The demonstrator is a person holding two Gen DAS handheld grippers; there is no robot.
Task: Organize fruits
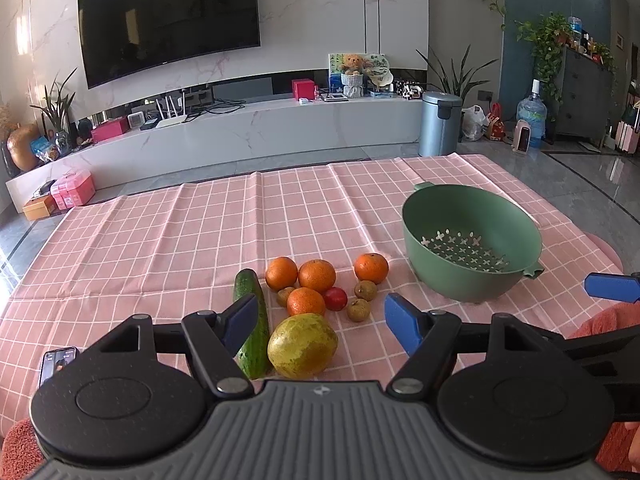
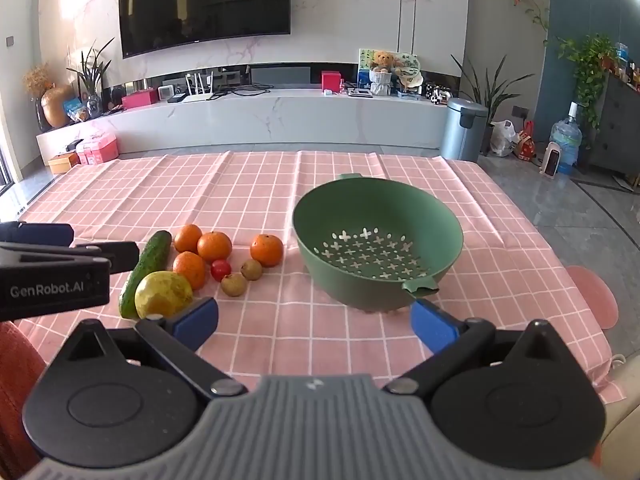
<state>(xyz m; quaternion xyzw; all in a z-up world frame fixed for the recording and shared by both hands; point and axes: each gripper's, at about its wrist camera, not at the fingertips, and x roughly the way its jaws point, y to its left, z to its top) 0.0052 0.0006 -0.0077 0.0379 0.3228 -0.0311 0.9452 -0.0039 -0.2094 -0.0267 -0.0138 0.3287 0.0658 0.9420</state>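
both tools (image 1: 322, 322) (image 2: 315, 326) gape above fruit beside empty colander (image 2: 378, 240).

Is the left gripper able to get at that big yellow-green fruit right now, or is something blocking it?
Probably yes. The left gripper is open and empty, with the yellow-green fruit right ahead. Nothing lies over it; only the cucumber sits close on one side.

Four oranges (image 1: 317, 275), a cucumber (image 1: 253, 328), a yellow-green pear-like fruit (image 1: 302, 345), a small red fruit (image 1: 335, 298) and three small brown fruits (image 1: 358, 309) lie clustered on pink checked cloth. Right of them stands an empty green colander (image 1: 472, 240), upright.
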